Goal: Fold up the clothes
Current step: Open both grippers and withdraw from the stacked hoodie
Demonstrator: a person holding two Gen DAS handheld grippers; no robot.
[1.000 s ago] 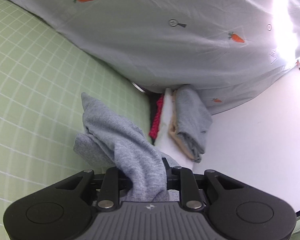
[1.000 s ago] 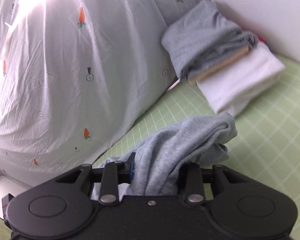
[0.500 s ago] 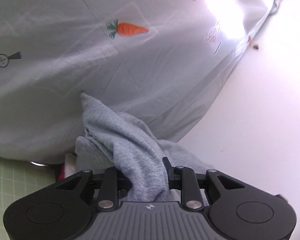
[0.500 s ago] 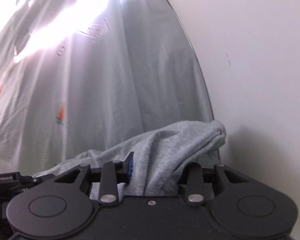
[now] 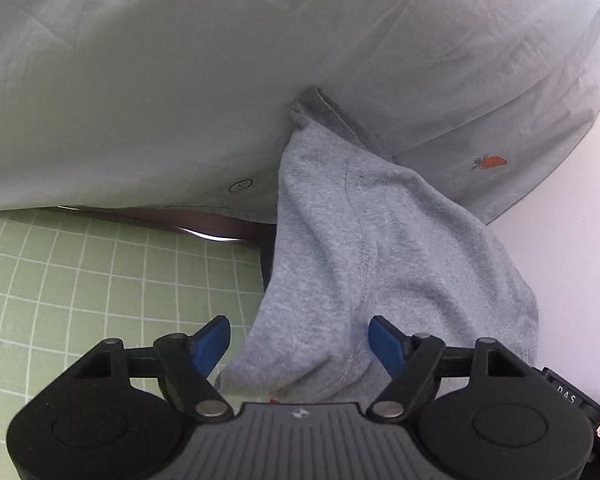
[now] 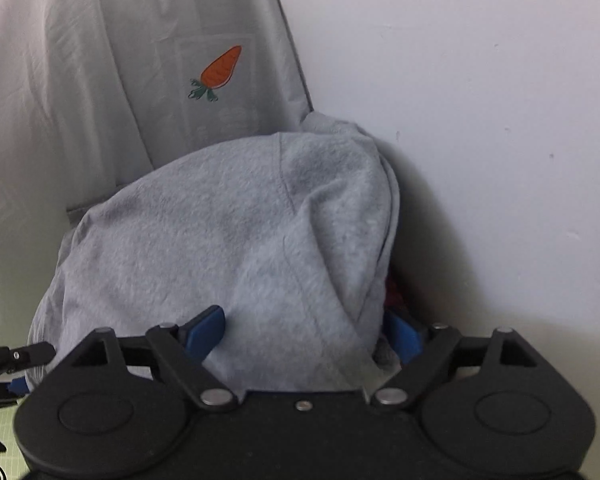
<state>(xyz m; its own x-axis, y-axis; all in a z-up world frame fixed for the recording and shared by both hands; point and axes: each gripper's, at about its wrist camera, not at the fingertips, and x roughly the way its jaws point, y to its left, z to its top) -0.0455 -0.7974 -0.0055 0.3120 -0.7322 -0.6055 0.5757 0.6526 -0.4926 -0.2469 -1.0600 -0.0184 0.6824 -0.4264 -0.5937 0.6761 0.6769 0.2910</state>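
Two tools show at the near edge of their own views, each with its jaws opening and the same soft heather-grey knit garment (image 5: 364, 264) lying between them.

In the left wrist view the left tool (image 5: 300, 340) sits at 6 o'clock and points forward and downward. Its blue pads (image 5: 212, 340) stand wide, with a clear gap between each pad and the cloth, so nothing is pinched. The grey garment hangs loosely through the gap and rises toward 12 o'clock, ending in a darker ribbed hem that touches the cloth behind it. At 9 o'clock lies a pale green bed sheet with a white grid (image 5: 80, 280). Beyond it, from 9 to 2 o'clock, spreads a light grey cotton cover printed with small orange carrots (image 5: 260, 60). A plain white wall (image 5: 572, 260) fills 3 o'clock.

In the right wrist view the right tool (image 6: 308, 334) also sits at 6 o'clock, tilted downward. Its left blue pad is clear of the fabric's side; the right pad is half hidden behind a fold, so contact there cannot be told. The garment (image 6: 228, 248) bulges in a rounded heap just ahead. Behind it at 11 o'clock hangs the carrot cover (image 6: 100, 100), and the wall (image 6: 480, 120) takes up 1 to 3 o'clock.
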